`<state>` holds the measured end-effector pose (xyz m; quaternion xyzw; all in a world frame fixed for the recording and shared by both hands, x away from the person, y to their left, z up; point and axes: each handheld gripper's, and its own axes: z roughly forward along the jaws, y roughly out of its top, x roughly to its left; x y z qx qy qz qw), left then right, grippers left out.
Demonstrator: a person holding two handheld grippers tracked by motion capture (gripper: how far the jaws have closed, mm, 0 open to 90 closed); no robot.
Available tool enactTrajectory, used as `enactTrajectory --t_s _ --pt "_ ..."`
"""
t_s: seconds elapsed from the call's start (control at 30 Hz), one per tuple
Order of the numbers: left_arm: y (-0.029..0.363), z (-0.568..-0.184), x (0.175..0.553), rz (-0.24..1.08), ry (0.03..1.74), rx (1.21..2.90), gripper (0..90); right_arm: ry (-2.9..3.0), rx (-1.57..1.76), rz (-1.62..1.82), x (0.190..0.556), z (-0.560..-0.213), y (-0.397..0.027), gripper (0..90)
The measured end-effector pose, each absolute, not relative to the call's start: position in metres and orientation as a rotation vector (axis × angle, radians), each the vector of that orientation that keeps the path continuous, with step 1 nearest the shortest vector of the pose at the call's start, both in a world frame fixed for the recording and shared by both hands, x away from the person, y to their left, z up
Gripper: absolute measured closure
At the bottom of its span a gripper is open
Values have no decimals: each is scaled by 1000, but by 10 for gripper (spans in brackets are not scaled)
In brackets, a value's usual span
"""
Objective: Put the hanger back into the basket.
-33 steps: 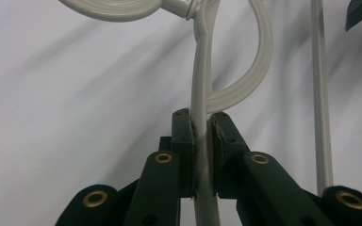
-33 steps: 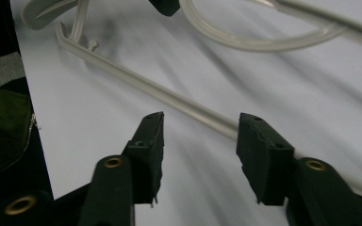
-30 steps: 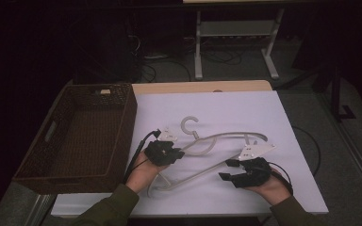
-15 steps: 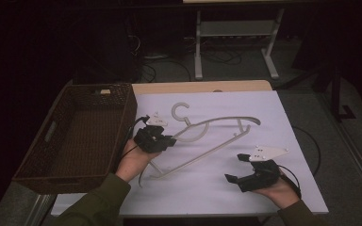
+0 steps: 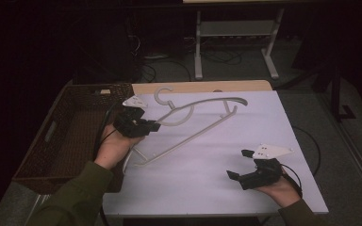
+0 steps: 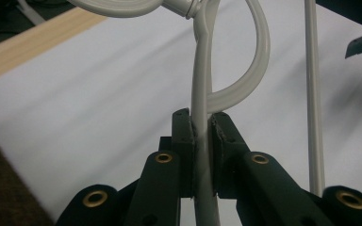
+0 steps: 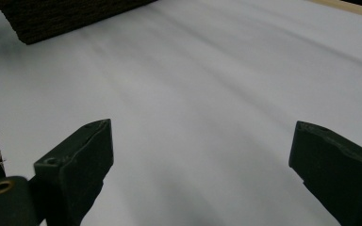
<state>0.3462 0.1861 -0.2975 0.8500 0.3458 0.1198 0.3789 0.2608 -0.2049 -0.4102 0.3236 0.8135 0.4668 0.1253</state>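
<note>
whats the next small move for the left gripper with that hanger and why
Probably carry the hanger left over the wicker basket: the left gripper is clamped on its bar, one end is raised off the table, and the right gripper is open, holding nothing.

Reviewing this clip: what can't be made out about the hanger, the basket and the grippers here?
- Hanger: in the high view the left gripper and hand cover its near corner; the left gripper view cuts off its hook at the top edge.
- Wicker basket: the dim high view leaves its inside too dark to check.
- Right gripper: the right gripper view blurs the table beyond its open, empty jaws.
</note>
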Motion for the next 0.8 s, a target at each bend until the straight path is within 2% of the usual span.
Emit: enactTrajectory --t_s 0.8 --pt "282 -258 359 458 1028 2103 820 2376 937 1357 262 -412 -205 66"
